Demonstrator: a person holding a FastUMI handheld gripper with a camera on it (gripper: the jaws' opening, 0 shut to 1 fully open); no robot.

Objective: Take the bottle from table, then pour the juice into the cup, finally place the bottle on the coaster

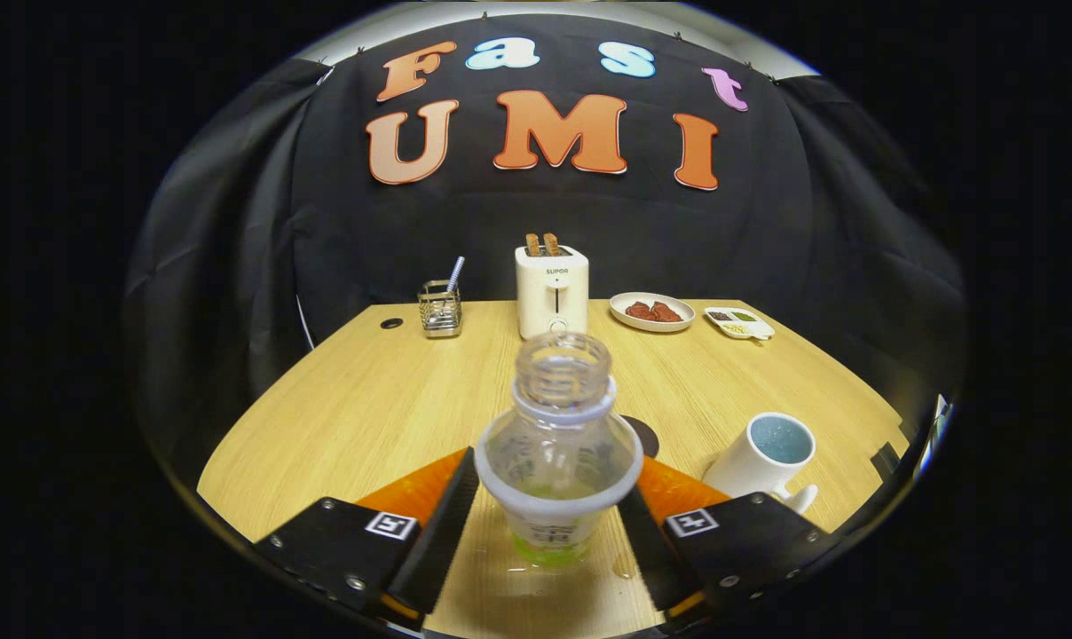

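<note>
A clear uncapped bottle (558,444) with a white label stands upright between my fingers, a little green juice in its bottom. My gripper (549,484) is shut on the bottle, one finger pressing on each side at label height. I cannot tell whether its base rests on the wooden table (367,408). A dark round coaster (650,437) lies just beyond the bottle, partly hidden by it. A white cup (762,457) with a blue inside stands ahead of the right finger, its handle towards me.
At the table's far edge stand a white toaster (551,288) with two slices in it, a metal holder (440,309) with a straw, a plate of food (651,311) and a small divided dish (738,322). A dark grommet hole (391,323) sits far left.
</note>
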